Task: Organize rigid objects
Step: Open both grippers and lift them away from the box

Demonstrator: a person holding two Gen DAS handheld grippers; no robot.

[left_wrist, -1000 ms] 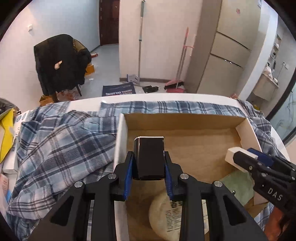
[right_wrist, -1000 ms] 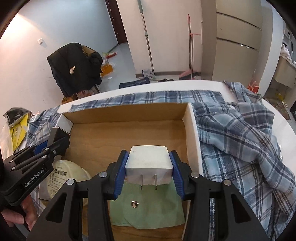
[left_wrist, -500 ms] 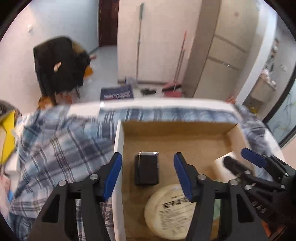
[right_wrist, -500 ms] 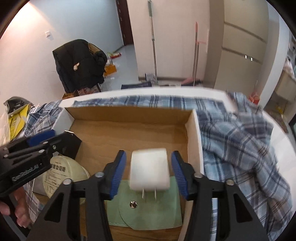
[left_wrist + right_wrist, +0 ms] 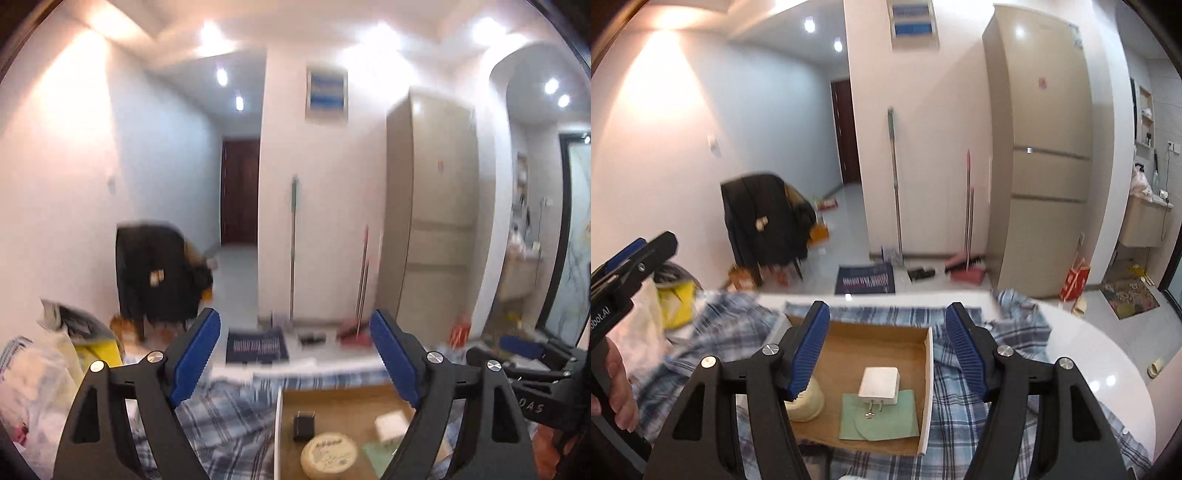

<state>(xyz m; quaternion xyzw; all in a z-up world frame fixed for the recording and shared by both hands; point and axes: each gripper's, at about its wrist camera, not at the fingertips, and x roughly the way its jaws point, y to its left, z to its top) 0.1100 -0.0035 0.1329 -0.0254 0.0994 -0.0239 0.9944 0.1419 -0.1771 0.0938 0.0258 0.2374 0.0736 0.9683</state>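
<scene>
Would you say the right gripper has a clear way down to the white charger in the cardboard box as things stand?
Probably yes. The right gripper stands open and empty above the box, and the white charger lies uncovered on the green pouch, with nothing over it.

Plaid shirt [image 5: 990, 373] on white table [image 5: 1097, 369]

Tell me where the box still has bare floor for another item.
In the cardboard box, the bare floor is the far stretch between the back wall and the white charger. The near end is crowded: the charger overlaps the green pouch, with the round cream tin and black adapter alongside.
</scene>
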